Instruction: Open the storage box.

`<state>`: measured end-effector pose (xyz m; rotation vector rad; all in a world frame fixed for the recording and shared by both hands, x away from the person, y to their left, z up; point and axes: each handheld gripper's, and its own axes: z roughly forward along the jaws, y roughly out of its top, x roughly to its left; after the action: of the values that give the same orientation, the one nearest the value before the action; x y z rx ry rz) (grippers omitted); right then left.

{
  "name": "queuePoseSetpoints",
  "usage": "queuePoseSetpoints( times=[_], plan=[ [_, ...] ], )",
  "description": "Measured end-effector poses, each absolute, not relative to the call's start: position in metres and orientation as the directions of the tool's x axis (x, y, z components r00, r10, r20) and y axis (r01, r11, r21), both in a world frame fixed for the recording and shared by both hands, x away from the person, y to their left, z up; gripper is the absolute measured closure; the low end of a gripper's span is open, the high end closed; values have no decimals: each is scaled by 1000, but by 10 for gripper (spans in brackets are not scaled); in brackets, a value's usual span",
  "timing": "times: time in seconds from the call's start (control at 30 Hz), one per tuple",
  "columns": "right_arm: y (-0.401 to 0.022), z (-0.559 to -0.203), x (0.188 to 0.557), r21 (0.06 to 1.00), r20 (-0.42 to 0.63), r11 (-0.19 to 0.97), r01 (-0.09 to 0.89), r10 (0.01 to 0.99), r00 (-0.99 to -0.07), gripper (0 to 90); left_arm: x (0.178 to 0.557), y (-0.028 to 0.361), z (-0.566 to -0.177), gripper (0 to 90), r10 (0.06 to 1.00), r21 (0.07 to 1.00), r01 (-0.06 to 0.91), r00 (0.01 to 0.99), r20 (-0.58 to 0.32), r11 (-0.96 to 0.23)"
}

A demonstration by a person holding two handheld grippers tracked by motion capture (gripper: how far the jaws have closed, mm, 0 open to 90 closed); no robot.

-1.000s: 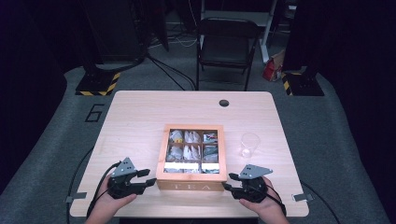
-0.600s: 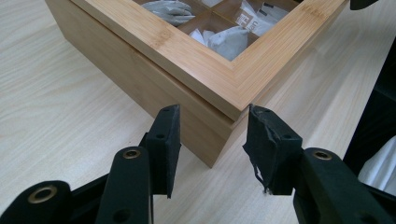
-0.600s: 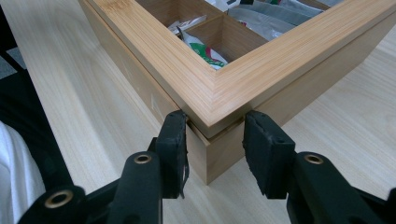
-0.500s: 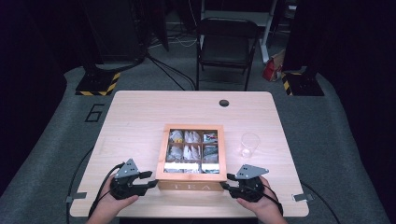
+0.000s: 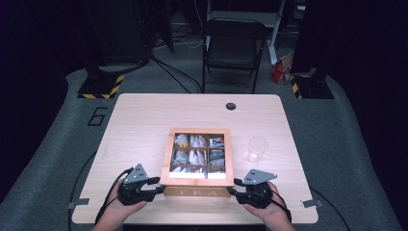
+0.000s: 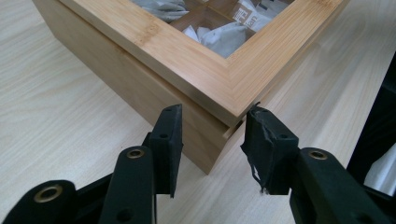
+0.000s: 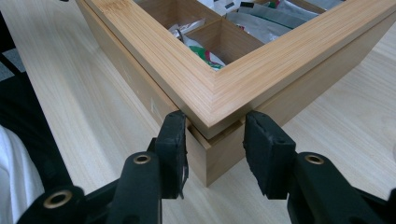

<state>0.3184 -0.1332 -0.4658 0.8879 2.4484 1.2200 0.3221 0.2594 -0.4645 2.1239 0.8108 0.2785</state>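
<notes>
On the left of the high view, the left gripper (image 5: 155, 186) lies low on the pale rectangular wooden table (image 5: 139, 120), at the near-left corner of the square bamboo tea box with a windowed lid (image 5: 197, 191); in the left gripper view that corner sits between the two black jaws, one pad (image 6: 169, 135) touching the box's side wall and the other pad (image 6: 264, 140) touching the lid's edge at the corner; the jaws have just been closing and now clasp the corner; the person's hand (image 5: 115, 214) holds the gripper from below. The box stands in the middle of the near half of the table, its front face with the word TEA toward the person, the lid closed over compartments of white and silvery tea sachets (image 5: 195, 154). Right of the box, near but apart from it, stands a clear plastic cup (image 5: 257, 148), upright. At the near-right corner the right gripper (image 5: 234, 187) straddles the box likewise; in the right gripper view one finger (image 7: 172, 144) presses the side wall under the lid; the other finger (image 7: 266, 149) sits against the front wall; the corner is gripped.
</notes>
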Motion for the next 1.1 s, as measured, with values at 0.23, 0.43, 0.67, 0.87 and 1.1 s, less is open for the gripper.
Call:
queuePoseSetpoints(
  times=[0.23, 0.43, 0.67, 0.87, 1.1],
  plan=[
    [-134, -463, 318, 802, 43, 441, 403, 630, -775, 589, 321, 254, -460, 580, 637, 779, 438, 769, -65, -449],
    [-136, -463, 319, 816, 41, 429, 388, 625, -779, 585, 320, 253, -456, 578, 646, 771, 443, 762, -54, -458],
    [-136, -462, 319, 820, 54, 416, 394, 630, -775, 554, 322, 253, -449, 578, 646, 774, 451, 760, -73, -444],
    [-138, -456, 322, 833, 60, 387, 395, 647, -761, 520, 327, 256, -437, 578, 645, 798, 449, 758, -101, -402],
    [-140, -443, 324, 852, 37, 370, 371, 664, -747, 488, 329, 256, -427, 577, 654, 798, 453, 750, -100, -397]
  ],
)
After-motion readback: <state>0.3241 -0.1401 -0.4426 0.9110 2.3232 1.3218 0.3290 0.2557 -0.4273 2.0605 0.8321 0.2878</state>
